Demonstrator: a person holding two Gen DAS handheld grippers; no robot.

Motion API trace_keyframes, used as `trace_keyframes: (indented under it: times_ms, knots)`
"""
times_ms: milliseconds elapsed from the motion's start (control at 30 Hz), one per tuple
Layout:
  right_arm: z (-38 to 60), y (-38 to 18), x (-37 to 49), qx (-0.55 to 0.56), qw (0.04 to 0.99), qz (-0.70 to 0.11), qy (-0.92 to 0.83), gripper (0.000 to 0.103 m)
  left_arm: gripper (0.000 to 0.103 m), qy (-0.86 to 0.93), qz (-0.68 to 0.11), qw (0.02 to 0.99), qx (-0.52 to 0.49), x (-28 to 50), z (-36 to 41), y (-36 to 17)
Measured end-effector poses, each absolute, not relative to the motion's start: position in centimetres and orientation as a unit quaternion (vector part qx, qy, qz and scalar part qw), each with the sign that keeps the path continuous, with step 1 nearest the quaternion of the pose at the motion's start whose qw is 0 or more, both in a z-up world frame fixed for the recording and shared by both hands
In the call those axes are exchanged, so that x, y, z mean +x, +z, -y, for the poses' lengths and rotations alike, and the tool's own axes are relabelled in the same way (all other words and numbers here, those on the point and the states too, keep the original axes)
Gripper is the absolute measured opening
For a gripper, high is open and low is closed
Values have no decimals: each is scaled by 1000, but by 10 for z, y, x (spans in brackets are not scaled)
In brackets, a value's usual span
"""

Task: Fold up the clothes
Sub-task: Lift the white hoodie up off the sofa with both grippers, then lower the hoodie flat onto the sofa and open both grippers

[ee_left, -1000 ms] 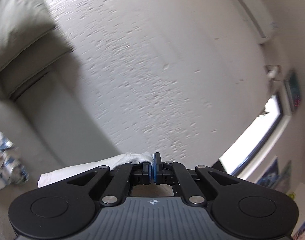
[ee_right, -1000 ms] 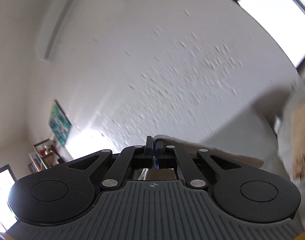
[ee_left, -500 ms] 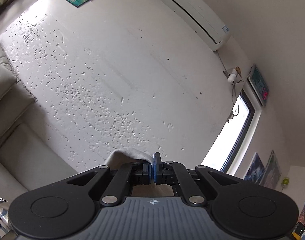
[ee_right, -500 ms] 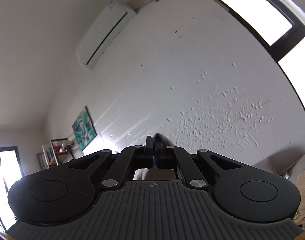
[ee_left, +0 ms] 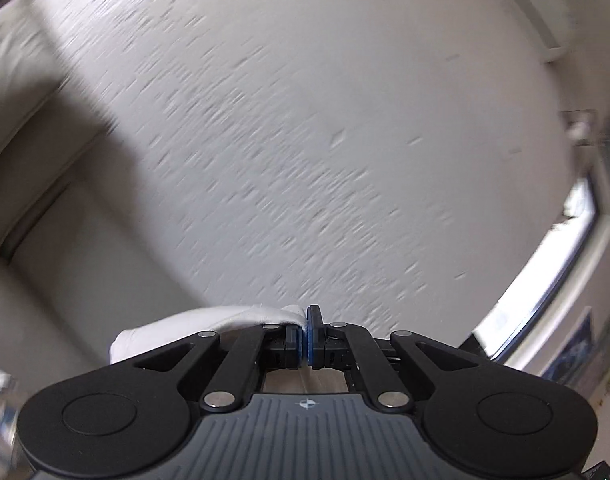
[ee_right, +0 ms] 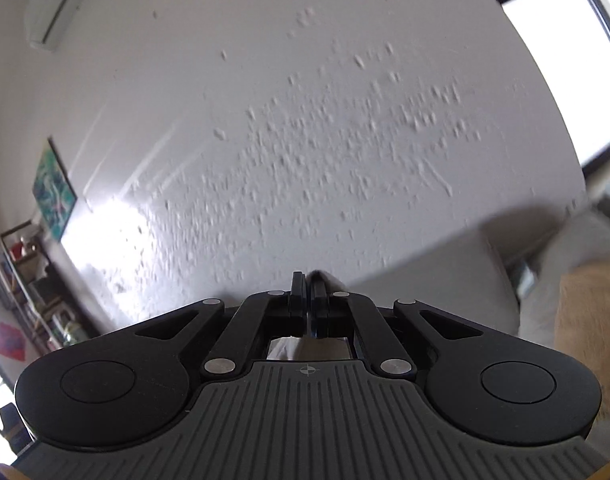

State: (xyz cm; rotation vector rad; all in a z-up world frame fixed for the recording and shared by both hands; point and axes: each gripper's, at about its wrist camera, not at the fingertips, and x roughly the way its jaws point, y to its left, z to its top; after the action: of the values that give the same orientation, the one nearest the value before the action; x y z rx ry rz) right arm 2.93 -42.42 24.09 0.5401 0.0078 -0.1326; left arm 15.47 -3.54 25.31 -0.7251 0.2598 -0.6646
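Both hand-held grippers tilted upward: left hand-held gripper (ee_left: pixel 306 334), right hand-held gripper (ee_right: pixel 307 306).

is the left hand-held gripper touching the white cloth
Touching. The left wrist view shows the left hand-held gripper with its jaws shut on an edge of the white cloth, which trails off to the left from between them.

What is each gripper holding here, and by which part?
The left gripper is shut on a white garment, pinched at a bunched edge. The right gripper is shut on pale cloth, gripped at its edge; which part cannot be told.
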Motion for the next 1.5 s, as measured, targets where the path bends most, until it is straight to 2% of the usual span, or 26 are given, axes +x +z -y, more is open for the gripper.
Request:
trace_keyframes:
  times_ms: [100,200,267,400,533,667,767,867,933,1000,1200,1500]
  knots:
    - [419,278,15,218,972,60,-61,1,0,-330,-75,885,-320,131,28,277]
    - [420,273,-4,210,974,44,-66,1,0,-337,-99,881,-317,119,21,251]
    - [427,247,-16,222,973,8,-68,1,0,-331,-138,883,-303,114,22,213]
    - [434,152,-38,258,958,-102,-76,1,0,-301,-257,875,-277,102,29,106]
    - [446,33,-41,318,921,-200,-101,1,0,-242,-392,836,-299,104,32,-17]
    - [451,-75,-37,379,870,-289,-125,1,0,-177,-452,832,-268,97,34,-86]
    - [449,-128,-30,415,839,-333,-115,2,0,-147,-451,847,-241,94,28,-96]
    - [450,-155,-11,427,826,-356,-93,13,0,-119,-446,861,-213,102,23,-93]
    - [451,-169,0,437,821,-356,-93,23,0,-106,-451,862,-207,106,18,-94]
    - [453,-174,10,443,820,-346,-105,44,0,-99,-458,859,-207,105,16,-100]
    - [479,-198,38,497,794,-311,-159,45,0,-98,-468,850,-223,96,14,-113]
    - [499,-227,80,519,789,-301,-134,43,0,-100,-467,847,-234,103,14,-119]
